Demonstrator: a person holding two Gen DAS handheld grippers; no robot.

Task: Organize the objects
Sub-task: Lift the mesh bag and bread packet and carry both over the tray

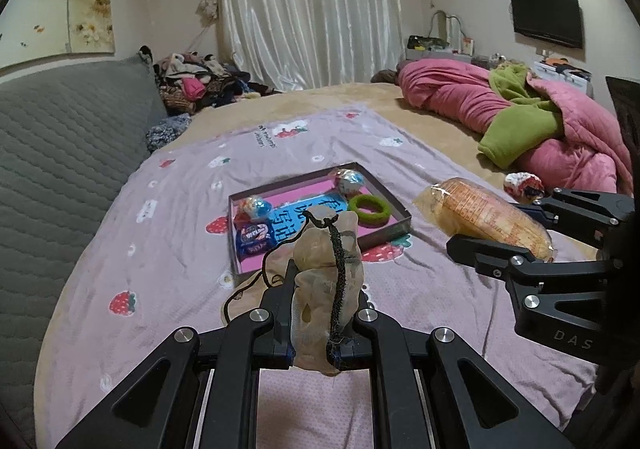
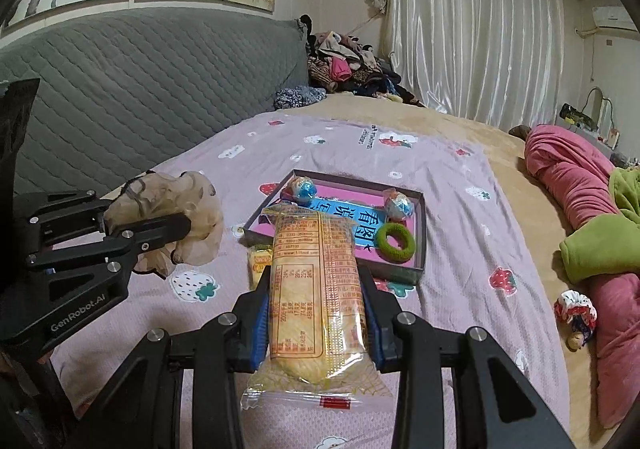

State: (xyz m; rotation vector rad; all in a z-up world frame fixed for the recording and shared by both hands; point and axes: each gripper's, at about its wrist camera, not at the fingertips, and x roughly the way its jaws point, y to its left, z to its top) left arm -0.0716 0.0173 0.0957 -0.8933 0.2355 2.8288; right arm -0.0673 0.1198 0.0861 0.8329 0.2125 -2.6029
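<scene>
My left gripper [image 1: 322,289] is shut on a beige mesh drawstring pouch [image 1: 326,273] with a black cord, held above the bed; it also shows in the right wrist view [image 2: 176,217]. My right gripper [image 2: 316,289] is shut on a wrapped bread snack [image 2: 312,289], also seen in the left wrist view [image 1: 488,219]. Ahead lies a shallow grey box [image 1: 400,227] with a pink floor. It holds two foil balls [image 1: 254,207], a blue cookie packet [image 1: 252,239], a blue card [image 2: 348,223] and a green hair ring [image 1: 369,209].
A lilac strawberry sheet [image 1: 180,229] covers the bed. A grey quilted headboard [image 1: 60,153] stands left, clothes pile [image 1: 196,83] behind. A pink and green quilt [image 1: 520,121] lies right, with a small patterned scrunchie [image 2: 574,311] beside it. A yellow packet [image 2: 258,263] lies by the box.
</scene>
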